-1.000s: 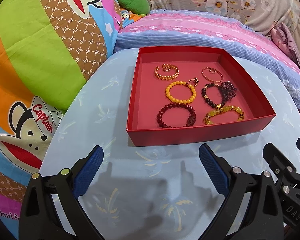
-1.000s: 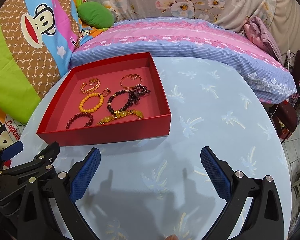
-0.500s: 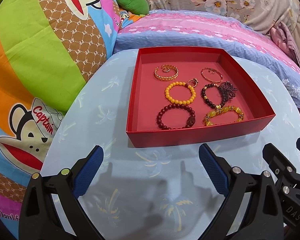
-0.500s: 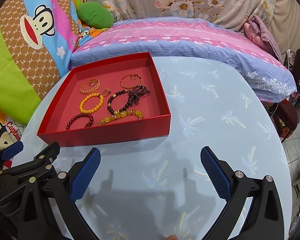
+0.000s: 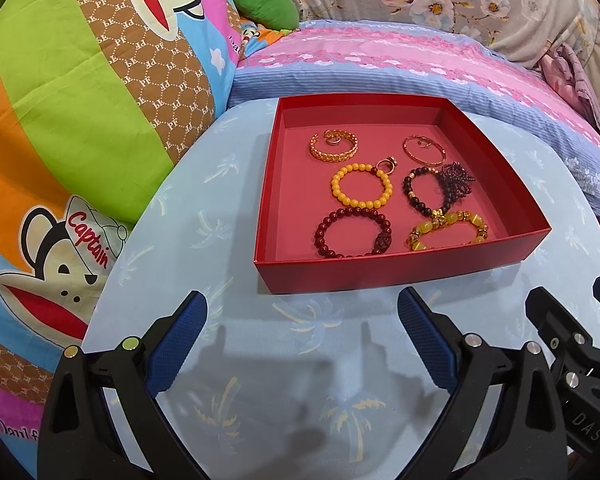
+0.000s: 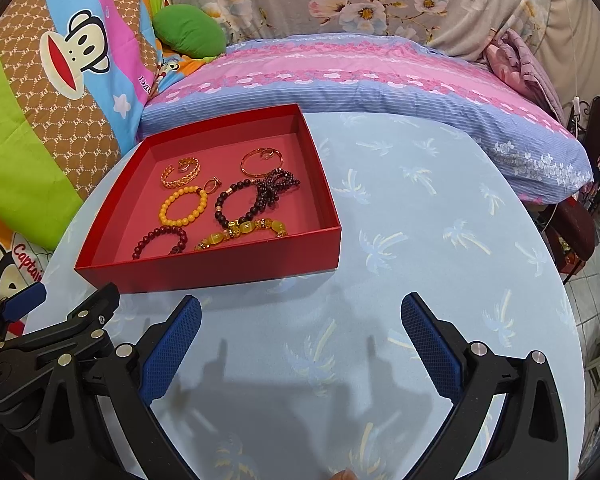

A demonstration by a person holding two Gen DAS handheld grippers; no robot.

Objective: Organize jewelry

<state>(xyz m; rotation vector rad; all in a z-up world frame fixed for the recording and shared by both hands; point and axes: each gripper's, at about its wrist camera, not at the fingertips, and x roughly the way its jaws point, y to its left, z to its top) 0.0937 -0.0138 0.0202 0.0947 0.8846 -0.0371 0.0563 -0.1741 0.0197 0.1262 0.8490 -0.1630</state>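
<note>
A red tray point(image 5: 384, 276) point(image 6: 220, 266) sits on the round light-blue table. Inside lie several bracelets: a yellow bead one point(image 5: 361, 185) point(image 6: 183, 206), a dark red bead one point(image 5: 353, 233) point(image 6: 160, 241), a dark bead one with a tassel point(image 5: 436, 188) point(image 6: 256, 196), a yellow stone one point(image 5: 446, 230) point(image 6: 240, 233), a gold chain bangle point(image 5: 333, 145) point(image 6: 181, 172) and a thin gold bangle point(image 5: 424, 149) point(image 6: 262, 161). My left gripper point(image 5: 302, 332) is open and empty, in front of the tray. My right gripper point(image 6: 300, 336) is open and empty, to the tray's front right.
The table point(image 6: 440, 220) has a palm-tree pattern. A pink and blue pillow point(image 6: 360, 80) lies behind it. A colourful monkey-print quilt point(image 5: 80, 100) is on the left. Chairs and tiled floor point(image 6: 592, 280) show at the right.
</note>
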